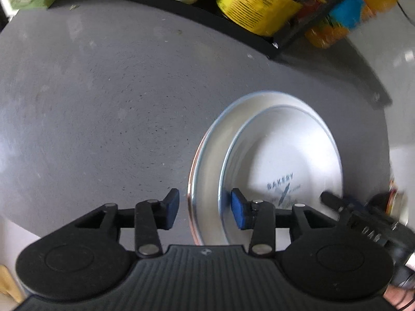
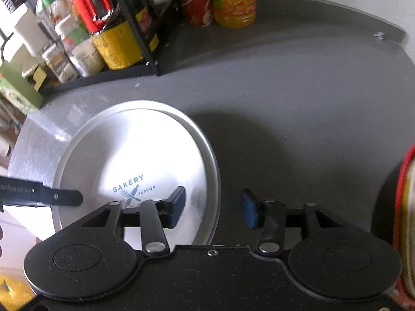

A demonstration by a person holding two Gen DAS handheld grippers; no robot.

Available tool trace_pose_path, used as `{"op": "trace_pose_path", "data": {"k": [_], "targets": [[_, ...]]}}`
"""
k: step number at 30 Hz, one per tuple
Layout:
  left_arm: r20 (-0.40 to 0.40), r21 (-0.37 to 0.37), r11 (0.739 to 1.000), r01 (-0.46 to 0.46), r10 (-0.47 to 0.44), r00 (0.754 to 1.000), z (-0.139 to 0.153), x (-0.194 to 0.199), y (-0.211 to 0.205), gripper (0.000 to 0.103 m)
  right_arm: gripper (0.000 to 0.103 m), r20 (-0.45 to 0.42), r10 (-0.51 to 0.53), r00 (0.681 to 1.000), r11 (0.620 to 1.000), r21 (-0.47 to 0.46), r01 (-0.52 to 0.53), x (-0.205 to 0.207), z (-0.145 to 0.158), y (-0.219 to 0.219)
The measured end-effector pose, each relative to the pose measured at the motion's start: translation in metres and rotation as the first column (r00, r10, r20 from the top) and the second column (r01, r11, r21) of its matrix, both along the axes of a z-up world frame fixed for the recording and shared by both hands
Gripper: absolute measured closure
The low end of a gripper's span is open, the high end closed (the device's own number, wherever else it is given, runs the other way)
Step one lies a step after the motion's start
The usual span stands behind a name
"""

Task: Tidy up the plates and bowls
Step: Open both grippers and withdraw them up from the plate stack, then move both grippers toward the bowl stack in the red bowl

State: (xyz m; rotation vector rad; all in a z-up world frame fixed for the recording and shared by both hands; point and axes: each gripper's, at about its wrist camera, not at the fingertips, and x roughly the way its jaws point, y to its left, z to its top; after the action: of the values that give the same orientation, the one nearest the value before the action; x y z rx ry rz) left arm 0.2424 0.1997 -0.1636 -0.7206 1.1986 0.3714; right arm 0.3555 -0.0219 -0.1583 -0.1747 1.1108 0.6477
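Plates (image 1: 280, 155) stacked on grey counter (image 1: 103, 103), left gripper (image 1: 205, 208) and right gripper (image 2: 214, 208) both released, orange bottle (image 2: 234, 0) sharp only in right view.

The bottles (image 1: 259, 2) on the rack are cut off by the top edge and smeared by blur, labels unreadable. The plate's (image 1: 285, 155) near rim is hidden behind the left gripper (image 1: 205, 208). In the right wrist view a red-rimmed thing (image 2: 404, 207) runs off the right edge, too little showing to tell what it is

stacked plates (image 2: 135, 140) on grey counter (image 2: 298, 98)
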Motion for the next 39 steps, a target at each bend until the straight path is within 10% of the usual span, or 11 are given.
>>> {"op": "trace_pose_path", "data": {"k": [15,39], "targets": [[0.005,0.102,0.973,0.208,-0.21,0.978,0.04,0.009,-0.015,0.033,0.013,0.035,-0.217,0.976,0.965,0.162,0.208,-0.039,0.045,-0.046],[0.15,0.178,0.896,0.406,-0.432,0.889,0.088,0.048,-0.115,0.012,0.01,0.11,-0.343,0.933,0.913,0.274,0.303,-0.051,0.091,-0.132]]}}
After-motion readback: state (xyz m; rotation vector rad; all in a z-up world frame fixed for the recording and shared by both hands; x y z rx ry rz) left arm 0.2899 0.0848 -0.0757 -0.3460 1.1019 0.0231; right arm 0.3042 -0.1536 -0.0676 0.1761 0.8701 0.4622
